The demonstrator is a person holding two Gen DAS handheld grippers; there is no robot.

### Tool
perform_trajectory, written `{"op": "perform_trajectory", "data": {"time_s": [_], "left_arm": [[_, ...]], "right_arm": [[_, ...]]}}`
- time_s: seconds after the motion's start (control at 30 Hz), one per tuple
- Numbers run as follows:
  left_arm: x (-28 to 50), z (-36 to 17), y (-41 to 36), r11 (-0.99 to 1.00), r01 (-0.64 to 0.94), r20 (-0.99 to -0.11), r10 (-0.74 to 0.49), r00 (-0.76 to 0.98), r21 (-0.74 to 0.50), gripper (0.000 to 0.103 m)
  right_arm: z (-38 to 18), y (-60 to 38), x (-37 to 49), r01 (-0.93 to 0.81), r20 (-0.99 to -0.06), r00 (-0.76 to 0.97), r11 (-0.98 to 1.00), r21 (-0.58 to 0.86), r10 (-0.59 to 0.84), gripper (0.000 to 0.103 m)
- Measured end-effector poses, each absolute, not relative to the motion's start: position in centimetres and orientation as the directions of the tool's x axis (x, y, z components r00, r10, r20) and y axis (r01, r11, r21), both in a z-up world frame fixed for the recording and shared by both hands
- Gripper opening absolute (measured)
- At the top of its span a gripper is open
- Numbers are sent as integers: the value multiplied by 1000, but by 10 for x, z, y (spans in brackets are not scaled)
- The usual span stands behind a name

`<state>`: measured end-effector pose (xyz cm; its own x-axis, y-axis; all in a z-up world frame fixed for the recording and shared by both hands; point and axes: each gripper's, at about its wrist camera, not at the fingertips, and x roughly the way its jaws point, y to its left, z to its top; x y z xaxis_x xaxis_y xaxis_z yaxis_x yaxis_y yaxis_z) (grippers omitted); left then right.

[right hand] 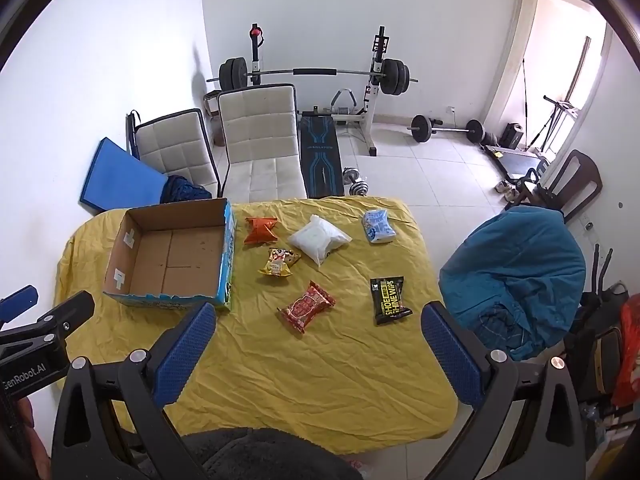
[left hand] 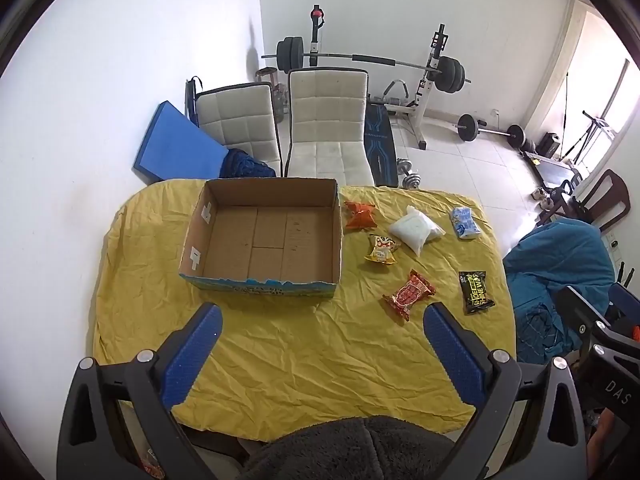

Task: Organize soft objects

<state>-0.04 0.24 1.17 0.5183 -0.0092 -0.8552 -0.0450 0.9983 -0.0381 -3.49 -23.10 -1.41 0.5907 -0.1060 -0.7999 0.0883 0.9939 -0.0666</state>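
Note:
An empty open cardboard box sits on the yellow cloth at the table's far left. To its right lie several soft packets: an orange one, a yellow one, a white pouch, a light blue pack, a red one and a black shoe-wipes pack. My left gripper is open and empty, above the table's near side. My right gripper is open and empty, near the red packet.
The table's yellow cloth is wrinkled. Two white chairs stand behind the table, with a blue mat and weight bench. A chair draped in blue cloth stands at the right. A dark fleece lies at the near edge.

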Motion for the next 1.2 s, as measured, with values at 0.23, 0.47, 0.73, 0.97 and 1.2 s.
{"op": "perform_trajectory", "data": {"time_s": [0.23,0.47,0.73,0.97,1.2], "left_arm": [[-2,12,4,998,-54,-851,-6,525,-40,103],[-2,11,7,998,-44,-856,-11,517,-39,103],[-3,9,6,998,-41,-856,-18,516,-46,103],[-2,10,6,998,-39,-855,-28,517,-56,103],[-1,11,6,998,-40,-855,-26,517,-54,103]], "right_arm": [[-9,-230,-34,86,-797,595,994,-70,-108,103],[-8,-229,-32,85,-796,596,994,-69,-106,103],[-4,-230,-31,93,-790,604,994,-64,-107,103],[-3,-230,-32,97,-788,605,993,-64,-110,103],[-2,-231,-33,99,-784,611,993,-64,-112,103]]}}
